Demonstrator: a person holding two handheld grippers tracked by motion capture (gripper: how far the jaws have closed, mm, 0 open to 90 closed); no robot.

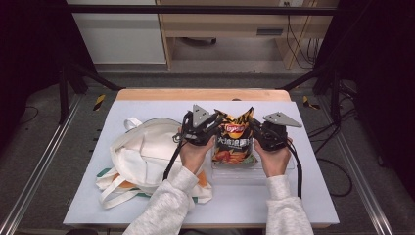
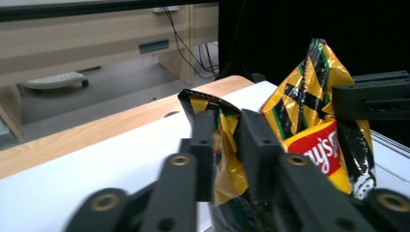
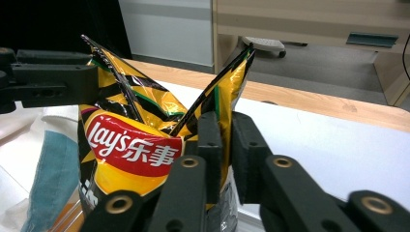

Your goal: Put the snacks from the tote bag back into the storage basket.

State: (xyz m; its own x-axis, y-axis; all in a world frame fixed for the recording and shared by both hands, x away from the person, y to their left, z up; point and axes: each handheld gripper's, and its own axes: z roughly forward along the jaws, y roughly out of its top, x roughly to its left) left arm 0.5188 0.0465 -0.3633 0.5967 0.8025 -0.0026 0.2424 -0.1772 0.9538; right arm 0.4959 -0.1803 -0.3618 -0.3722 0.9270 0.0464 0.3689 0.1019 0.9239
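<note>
1. Crinkled yellow-and-black foil crisp bag (image 1: 235,137) with a red logo is seen standing upright near the middle of the pale grey surface (image 1: 313,196), its lower part inside a shallow clear plastic tray (image 1: 288,171).
2. At the bag's left top corner, the left hand-held gripper (image 1: 214,128) is seen with its black jaws drawn close on either side of the foil edge; in the left gripper view (image 2: 227,145) a thin fold of foil passes between the two pads.
3. At the bag's right top corner, the right hand-held gripper (image 1: 253,131) is seen with its jaws likewise close about the foil; in the right gripper view (image 3: 223,145) the bag's edge runs down between the pads.
4. Whether the pads of either gripper truly press the foil or merely flank it cannot be told for certain, though the gap at each is narrow and filled by foil.
5. The bag's top is spread into two raised points, one at each gripper, with a dip between them.
6. Left of the bag, a cream cloth tote bag (image 1: 142,152) with long handles is seen lying flat, with a teal and orange print at its lower edge.
7. Below the bag, two hands in light grey sleeves are seen, one behind each gripper.
</note>
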